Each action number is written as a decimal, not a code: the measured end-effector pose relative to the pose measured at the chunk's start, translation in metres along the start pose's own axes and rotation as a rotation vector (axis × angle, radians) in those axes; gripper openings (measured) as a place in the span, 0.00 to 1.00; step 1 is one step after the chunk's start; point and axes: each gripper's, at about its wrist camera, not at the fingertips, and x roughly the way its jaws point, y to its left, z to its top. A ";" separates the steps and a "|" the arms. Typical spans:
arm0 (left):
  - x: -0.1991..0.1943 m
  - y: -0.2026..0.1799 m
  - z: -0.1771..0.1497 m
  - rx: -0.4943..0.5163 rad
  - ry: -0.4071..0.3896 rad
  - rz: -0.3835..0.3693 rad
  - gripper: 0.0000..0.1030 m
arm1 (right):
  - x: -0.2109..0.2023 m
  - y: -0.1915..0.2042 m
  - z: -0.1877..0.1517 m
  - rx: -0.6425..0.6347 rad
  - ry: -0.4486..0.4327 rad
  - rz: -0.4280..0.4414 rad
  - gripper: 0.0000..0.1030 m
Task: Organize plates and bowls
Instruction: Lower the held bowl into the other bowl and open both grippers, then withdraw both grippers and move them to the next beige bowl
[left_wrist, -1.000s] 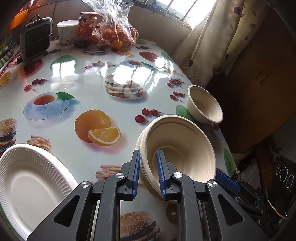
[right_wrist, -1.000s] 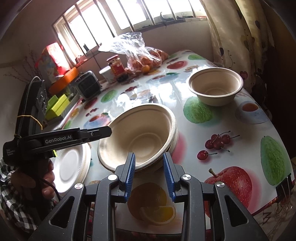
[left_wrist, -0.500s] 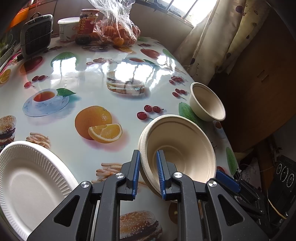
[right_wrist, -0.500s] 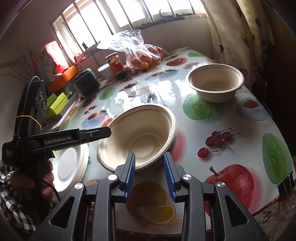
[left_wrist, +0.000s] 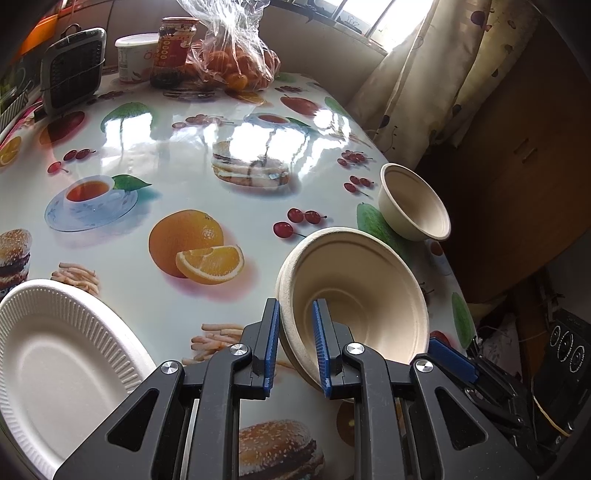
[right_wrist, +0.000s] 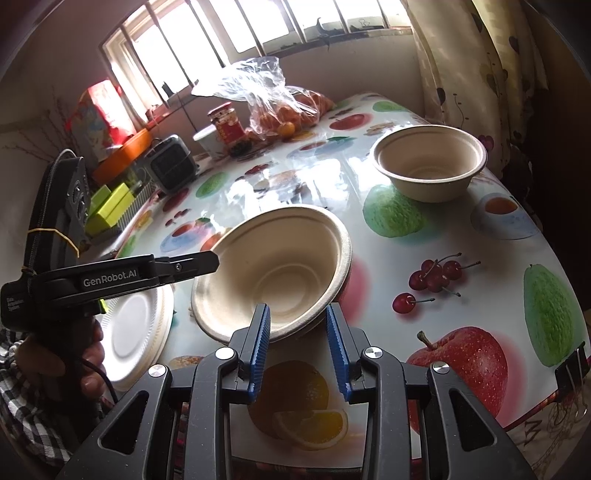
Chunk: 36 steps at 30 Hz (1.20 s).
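My left gripper (left_wrist: 294, 332) is shut on the near rim of a large beige paper bowl (left_wrist: 369, 295), which is tilted up off the table; the bowl also shows in the right wrist view (right_wrist: 273, 273). A smaller beige bowl (left_wrist: 415, 201) stands upright near the table's right edge and shows in the right wrist view (right_wrist: 428, 162) too. A white ribbed foam plate (left_wrist: 55, 369) lies at the front left and also shows in the right wrist view (right_wrist: 136, 328). My right gripper (right_wrist: 297, 332) is open and empty, just in front of the large bowl's edge.
The table (left_wrist: 184, 177) has a glossy fruit-print cloth. At its far end stand a bag of oranges (left_wrist: 232, 62), a red jar (left_wrist: 173, 51), a white tub (left_wrist: 135, 55) and a small black appliance (left_wrist: 72, 70). A curtain (left_wrist: 436, 74) hangs beyond the right edge.
The large bowl, held in my left gripper, has tilted up further and lifted off the table. My right gripper has stayed open in about the same place.
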 end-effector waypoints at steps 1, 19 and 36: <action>0.000 0.000 0.000 -0.002 0.001 0.000 0.19 | 0.000 0.000 0.000 0.000 0.000 0.001 0.30; 0.000 0.000 -0.002 0.002 0.004 0.009 0.19 | 0.001 -0.002 0.000 0.000 -0.004 -0.003 0.30; -0.004 -0.002 0.005 0.013 -0.021 0.045 0.34 | -0.007 -0.011 0.007 0.015 -0.032 -0.022 0.35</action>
